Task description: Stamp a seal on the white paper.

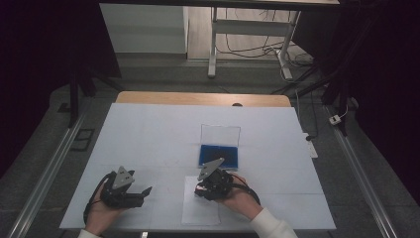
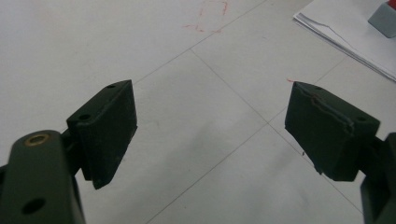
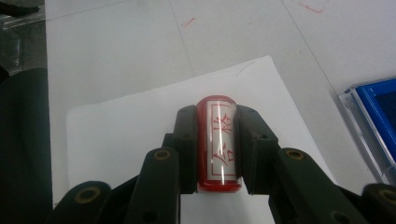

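white table (image 1: 148,134), faint seams and a few red pen marks across the surface.

left gripper (image 1: 141,193) low at near left of table, held in left hand (image 1: 101,210). jaws spread wide apart in left gripper view (image 2: 210,135), nothing between them, bare tabletop below. grey three-cornered plate on top, seen in high view. corner of paper stack (image 2: 345,32) at upper right of left gripper view, with a grey object (image 2: 385,18) on it at the frame edge; too cropped to identify.

right gripper (image 1: 200,188) near centre front, held in right hand (image 1: 237,198), white sleeve (image 1: 272,225) at bottom edge. jaws closed tight on a red stamp (image 3: 219,144), cylindrical, clamped from both sides. pale label on stamp facing camera, red characters in a red frame. stamp lies along the jaw axis, rounded end pointing away.

stamp above white paper sheet (image 3: 140,126), which lies flat on table under the right gripper. contact between stamp and sheet: cannot tell. same sheet visible in high view (image 1: 200,210), near front edge.

blue ink pad case (image 1: 219,154) just beyond right gripper, clear lid (image 1: 220,134) standing open at far side. edge of case at right in right gripper view (image 3: 373,116), clear rim around blue interior, apart from the sheet.

dark floor, desk legs and cables beyond table.
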### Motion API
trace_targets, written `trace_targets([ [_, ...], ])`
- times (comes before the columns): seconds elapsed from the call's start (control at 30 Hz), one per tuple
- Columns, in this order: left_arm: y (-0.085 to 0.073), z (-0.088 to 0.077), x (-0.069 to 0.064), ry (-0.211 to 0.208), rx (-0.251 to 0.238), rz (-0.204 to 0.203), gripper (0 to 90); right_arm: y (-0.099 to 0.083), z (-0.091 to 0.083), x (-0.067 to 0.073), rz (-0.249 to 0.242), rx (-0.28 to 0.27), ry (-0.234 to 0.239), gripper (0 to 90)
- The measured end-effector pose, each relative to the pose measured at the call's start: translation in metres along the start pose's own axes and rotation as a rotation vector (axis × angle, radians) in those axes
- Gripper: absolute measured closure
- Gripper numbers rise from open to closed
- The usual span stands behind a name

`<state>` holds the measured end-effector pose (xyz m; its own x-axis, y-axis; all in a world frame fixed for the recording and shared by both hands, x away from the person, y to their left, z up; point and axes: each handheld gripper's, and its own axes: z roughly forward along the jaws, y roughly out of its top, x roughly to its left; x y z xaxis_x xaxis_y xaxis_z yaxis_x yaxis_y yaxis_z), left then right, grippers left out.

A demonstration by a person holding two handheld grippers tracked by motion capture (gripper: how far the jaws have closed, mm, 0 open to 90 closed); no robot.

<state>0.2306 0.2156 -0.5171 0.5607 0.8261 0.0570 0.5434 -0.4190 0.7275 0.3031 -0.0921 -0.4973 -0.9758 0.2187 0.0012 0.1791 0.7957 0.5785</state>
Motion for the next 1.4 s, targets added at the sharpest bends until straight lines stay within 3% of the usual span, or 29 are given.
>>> trace_targets([
  [0.8, 0.0, 0.001, 0.002, 0.001, 0.005, 0.0, 16.9, 0.001, -0.004, -0.003, -0.01, -0.028, 0.015, 69.3],
  [0.9, -0.001, 0.001, 0.002, 0.001, 0.006, -0.001, 16.9, 0.001, -0.007, -0.004, -0.017, -0.056, 0.034, 69.3],
  [1.4, -0.001, 0.001, 0.002, 0.002, 0.006, 0.001, 16.9, 0.004, -0.032, -0.009, 0.014, -0.148, 0.002, 69.2],
])
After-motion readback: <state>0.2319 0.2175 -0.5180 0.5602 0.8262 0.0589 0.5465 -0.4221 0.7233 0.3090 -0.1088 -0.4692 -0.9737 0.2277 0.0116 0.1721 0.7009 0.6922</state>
